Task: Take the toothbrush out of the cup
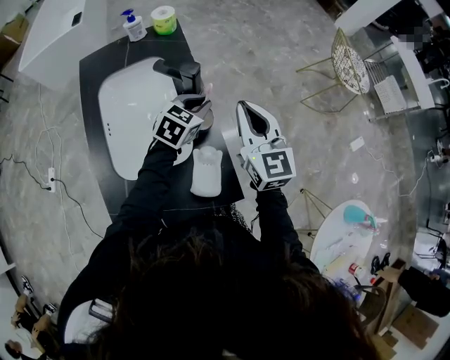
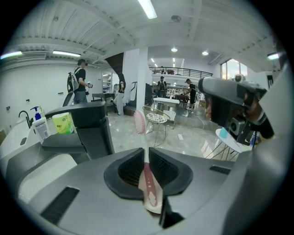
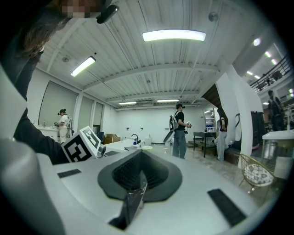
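A person in black sleeves worked over a dark bench [image 1: 95, 70] with a white sink [image 1: 126, 119] set into it, a claw in each hand. The left claw [image 2: 147, 156] was closed narrowly on a pink toothbrush [image 2: 149, 186]. The ribbed pads pressed the handle from both sides. The bristled head rose past the claw tips, tilted slightly left, against the open room beyond.

From the head view, that claw hung near the black faucet [image 1: 184, 70] at the sink's edge. The white cup [image 1: 206, 172] stood on the bench closer to the person, between the two forearms and apart from the left claw.

The right claw [image 3: 139, 176] hovered beside the bench's right edge, its pads pressed together with nothing between them.

A pump bottle [image 1: 133, 27] and a green tub [image 1: 164, 20] stood at the bench's far end.
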`<action>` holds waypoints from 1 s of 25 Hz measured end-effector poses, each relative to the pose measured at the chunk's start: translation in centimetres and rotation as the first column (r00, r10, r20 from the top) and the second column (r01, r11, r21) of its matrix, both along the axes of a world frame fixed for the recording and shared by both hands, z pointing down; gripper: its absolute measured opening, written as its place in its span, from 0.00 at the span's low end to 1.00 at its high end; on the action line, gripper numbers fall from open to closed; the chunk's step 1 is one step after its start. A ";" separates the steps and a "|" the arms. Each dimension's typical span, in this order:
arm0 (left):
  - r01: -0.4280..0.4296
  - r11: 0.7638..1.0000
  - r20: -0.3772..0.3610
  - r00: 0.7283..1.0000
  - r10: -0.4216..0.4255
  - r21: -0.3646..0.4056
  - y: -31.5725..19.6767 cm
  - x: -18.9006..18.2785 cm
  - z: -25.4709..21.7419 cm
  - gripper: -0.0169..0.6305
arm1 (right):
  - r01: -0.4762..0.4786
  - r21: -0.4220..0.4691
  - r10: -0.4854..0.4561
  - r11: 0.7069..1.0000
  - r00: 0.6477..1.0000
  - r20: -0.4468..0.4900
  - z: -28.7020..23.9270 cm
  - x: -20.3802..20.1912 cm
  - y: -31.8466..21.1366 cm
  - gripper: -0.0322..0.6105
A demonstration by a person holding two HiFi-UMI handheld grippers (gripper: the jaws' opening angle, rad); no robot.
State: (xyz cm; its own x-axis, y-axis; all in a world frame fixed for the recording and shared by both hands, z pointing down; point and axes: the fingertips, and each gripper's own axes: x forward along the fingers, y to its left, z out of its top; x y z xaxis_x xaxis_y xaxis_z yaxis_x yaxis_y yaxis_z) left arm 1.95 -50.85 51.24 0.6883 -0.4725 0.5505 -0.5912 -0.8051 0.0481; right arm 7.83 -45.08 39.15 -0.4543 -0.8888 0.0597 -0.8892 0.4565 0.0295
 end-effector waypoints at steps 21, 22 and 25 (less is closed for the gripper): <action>0.103 0.992 -0.173 0.981 -0.089 0.068 0.4 -1.7 -6.7 0.08 | 0.055 0.012 -0.056 0.998 0.998 0.006 -0.3 -1.2 0.5 0.06; 0.100 0.992 -0.181 0.980 -0.085 0.075 0.6 -1.7 -7.2 0.08 | 0.059 0.015 -0.059 0.998 0.998 0.008 -0.4 -1.3 0.6 0.06; 0.106 0.990 -0.224 0.971 -0.084 0.089 1.1 -2.2 -9.0 0.08 | 0.075 0.027 -0.076 0.997 0.997 0.010 -0.8 -1.7 0.8 0.06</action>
State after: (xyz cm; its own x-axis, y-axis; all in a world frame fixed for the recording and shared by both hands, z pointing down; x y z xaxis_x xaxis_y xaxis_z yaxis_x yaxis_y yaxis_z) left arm -0.23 -49.80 42.27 0.7360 -0.5866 0.3381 -0.6493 -0.7530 0.1069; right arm 6.10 -44.24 38.36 -0.5208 -0.8532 0.0306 -0.8526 0.5216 0.0327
